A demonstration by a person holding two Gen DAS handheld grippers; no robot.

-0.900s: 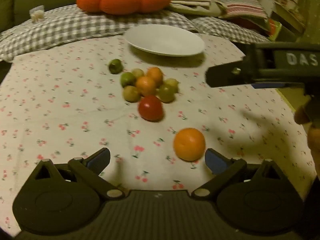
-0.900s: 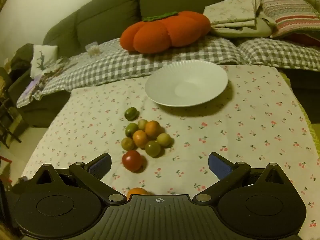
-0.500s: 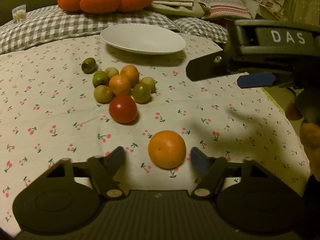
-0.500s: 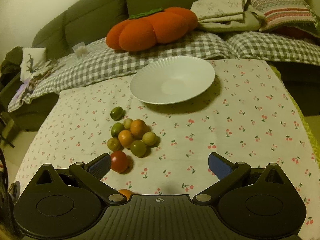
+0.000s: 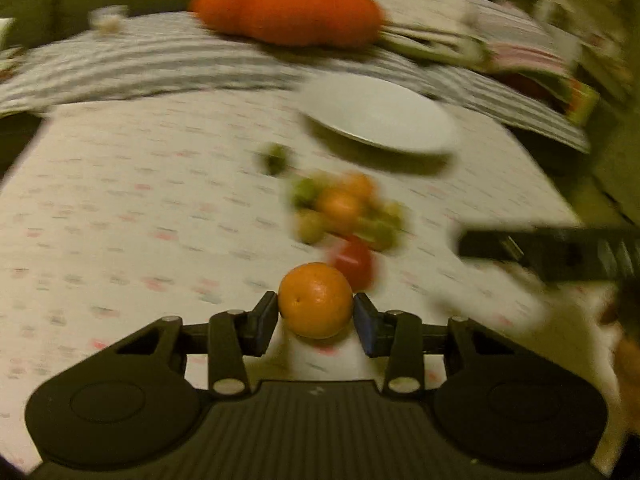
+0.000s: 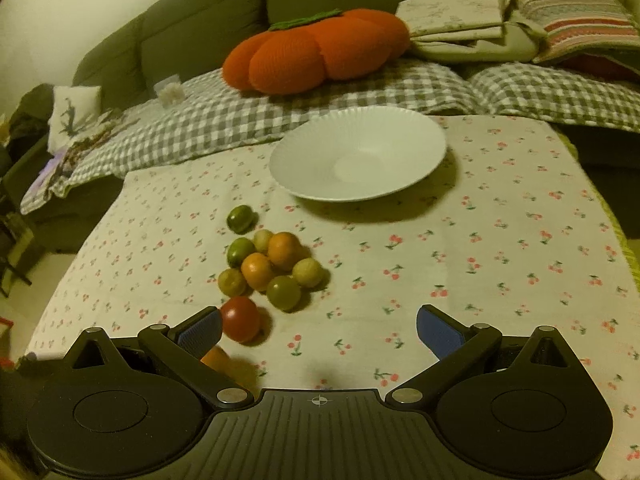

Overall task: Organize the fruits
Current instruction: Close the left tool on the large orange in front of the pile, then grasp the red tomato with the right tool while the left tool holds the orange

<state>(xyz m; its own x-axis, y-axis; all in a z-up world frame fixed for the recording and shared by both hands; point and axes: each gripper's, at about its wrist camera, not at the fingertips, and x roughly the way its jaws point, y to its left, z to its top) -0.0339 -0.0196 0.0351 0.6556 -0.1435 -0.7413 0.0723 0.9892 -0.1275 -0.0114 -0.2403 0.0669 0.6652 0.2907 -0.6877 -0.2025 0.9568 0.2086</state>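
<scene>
My left gripper (image 5: 316,312) is shut on an orange (image 5: 315,300), its pads touching both sides; the view is blurred by motion. The orange also peeks out in the right wrist view (image 6: 216,360) behind the left finger. A red tomato (image 6: 240,319) lies just beyond it, then a cluster of small green and orange fruits (image 6: 272,268) and one lone green fruit (image 6: 241,219). An empty white plate (image 6: 358,160) sits at the far side of the cloth. My right gripper (image 6: 318,330) is open and empty, above the cloth's near edge.
The cherry-print cloth (image 6: 500,260) covers the table. A checked blanket (image 6: 240,116), an orange pumpkin cushion (image 6: 316,52) and folded bedding (image 6: 520,16) lie on the sofa behind. The right gripper's body (image 5: 560,254) shows at the right of the left wrist view.
My left gripper has closed on the orange and is moving with it, so its view has swung and blurred. The right gripper has drifted slightly and stays open.
</scene>
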